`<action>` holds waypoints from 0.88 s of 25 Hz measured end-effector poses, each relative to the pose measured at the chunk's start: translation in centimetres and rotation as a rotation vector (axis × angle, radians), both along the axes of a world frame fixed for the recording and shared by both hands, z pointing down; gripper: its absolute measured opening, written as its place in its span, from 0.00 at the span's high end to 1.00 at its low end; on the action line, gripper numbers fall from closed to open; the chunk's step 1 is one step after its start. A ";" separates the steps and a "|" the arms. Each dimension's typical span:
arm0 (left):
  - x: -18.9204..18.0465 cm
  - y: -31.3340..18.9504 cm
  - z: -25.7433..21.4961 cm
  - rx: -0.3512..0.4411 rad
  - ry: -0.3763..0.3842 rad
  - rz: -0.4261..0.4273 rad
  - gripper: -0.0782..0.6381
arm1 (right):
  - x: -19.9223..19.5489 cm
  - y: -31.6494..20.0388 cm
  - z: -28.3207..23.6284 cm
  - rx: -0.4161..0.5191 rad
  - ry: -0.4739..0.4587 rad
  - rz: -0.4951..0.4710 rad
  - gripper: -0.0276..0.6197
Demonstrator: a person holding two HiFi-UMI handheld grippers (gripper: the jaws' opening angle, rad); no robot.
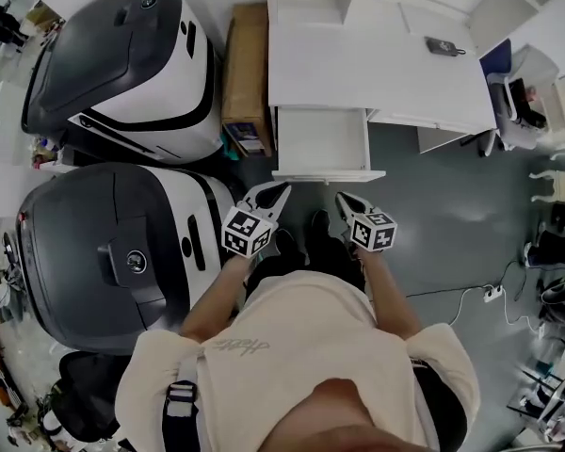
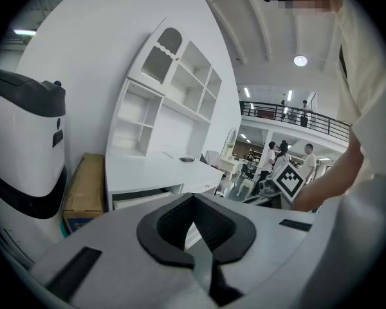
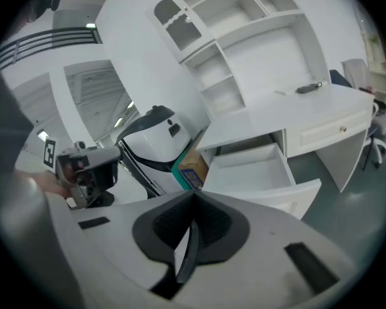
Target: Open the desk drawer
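1. The white rectangular desk drawer (image 1: pixel 322 139) is pulled well out from under the white desk surface (image 1: pixel 358 64) and is empty. I judge the opening done.
2. My right hand-held gripper (image 1: pixel 350 205) and left hand-held gripper (image 1: pixel 275 194) are both closed on nothing, near the drawer front but apart from it.
3. To finish well, I'd hold both clear of the front panel so nothing nudges it in. Any further pull should run straight along its slides.
4. Only the right gripper view shows the drawer's bare inside and a shut neighbouring drawer with a small knob (image 3: pixel 343 129). The left gripper view catches just the drawer's edge. The head view shows the gap between my hand-held grippers and the drawer.
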State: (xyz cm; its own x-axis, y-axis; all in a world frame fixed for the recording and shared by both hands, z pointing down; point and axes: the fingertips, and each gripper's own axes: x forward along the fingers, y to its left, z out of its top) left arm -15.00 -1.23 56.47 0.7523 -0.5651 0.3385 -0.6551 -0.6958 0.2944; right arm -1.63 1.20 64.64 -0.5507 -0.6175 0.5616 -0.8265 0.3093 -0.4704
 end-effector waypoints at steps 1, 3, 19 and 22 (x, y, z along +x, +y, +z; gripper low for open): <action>0.3 -0.1 -0.4 0.007 0.008 0.004 0.89 | 0.0 0.1 -1.2 0.021 -0.004 -0.009 0.97; 0.6 -0.1 -1.5 0.025 0.017 0.010 0.89 | -0.4 0.2 -3.8 0.076 -0.025 -0.021 0.97; 2.4 -1.0 -15.3 0.248 0.092 -0.066 0.89 | 1.5 -1.3 -21.9 0.434 -0.055 -0.117 0.97; 2.7 -1.2 -17.0 0.293 0.080 -0.074 0.89 | 2.1 -1.7 -24.5 0.483 -0.047 -0.131 0.97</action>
